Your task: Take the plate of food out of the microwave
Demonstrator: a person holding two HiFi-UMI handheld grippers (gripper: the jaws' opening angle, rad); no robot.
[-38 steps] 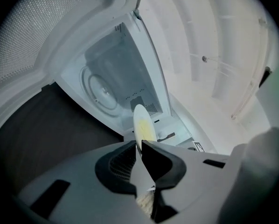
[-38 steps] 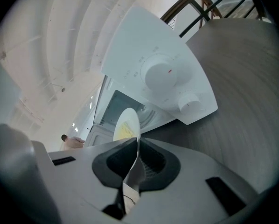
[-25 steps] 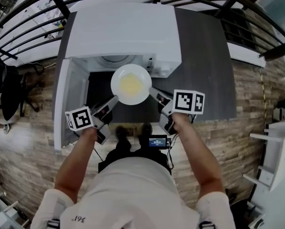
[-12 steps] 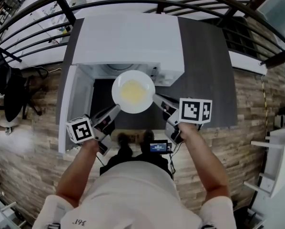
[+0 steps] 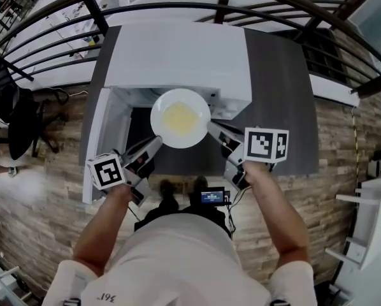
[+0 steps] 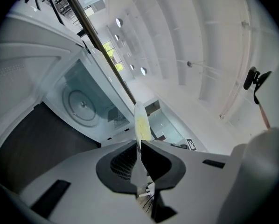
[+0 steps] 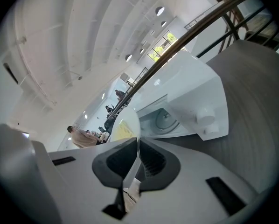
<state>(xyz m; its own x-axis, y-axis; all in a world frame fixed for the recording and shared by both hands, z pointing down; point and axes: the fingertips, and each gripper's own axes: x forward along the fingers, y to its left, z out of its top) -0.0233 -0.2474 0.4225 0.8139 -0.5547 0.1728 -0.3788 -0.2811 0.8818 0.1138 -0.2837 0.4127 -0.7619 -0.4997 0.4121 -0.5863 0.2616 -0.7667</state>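
Plate and both grippers have shifted only slightly over the last second; the plate now shows a little larger in the head view. Left gripper is closed onto the plate's left rim, its jaws pinching the thin edge with no visible gap. Right gripper clamps the opposite rim in the same way. The plate spans between the two sets of fingertips, level, with yellow food at its centre. Beyond the fingertips stands the microwave, its door swung open outboard of the left fingers. The turntable lies bare past the left fingertips.
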